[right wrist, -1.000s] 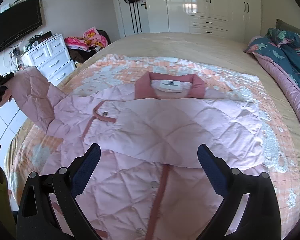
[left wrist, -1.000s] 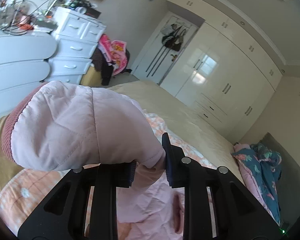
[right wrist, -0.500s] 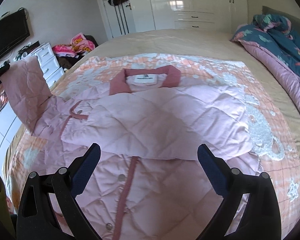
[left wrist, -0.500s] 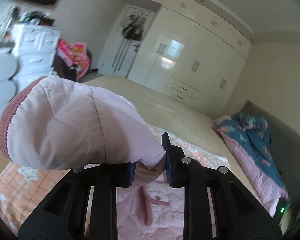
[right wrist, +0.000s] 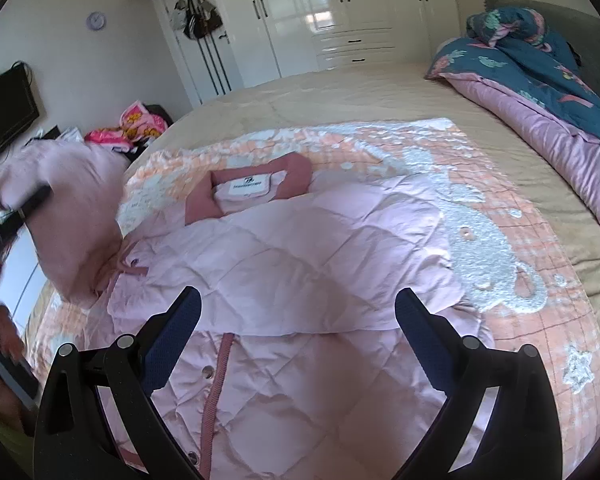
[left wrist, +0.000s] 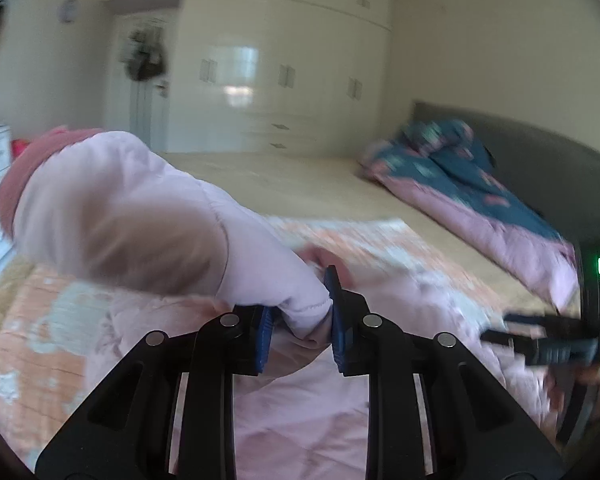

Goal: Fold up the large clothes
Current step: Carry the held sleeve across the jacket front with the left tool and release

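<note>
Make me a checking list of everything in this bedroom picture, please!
Surface: tan quilted bed under an orange patterned blanket.
Job's things: pale pink quilted jacket lying flat, one sleeve folded across; other pink sleeve lifted.
Clutter: bright pink clothes pile; teal and pink duvet.
Grippers: left gripper shut on the sleeve; right gripper open, above the jacket.
Cables: nothing seen.
Surroundings: glossy white wardrobe, round wall clock.
</note>
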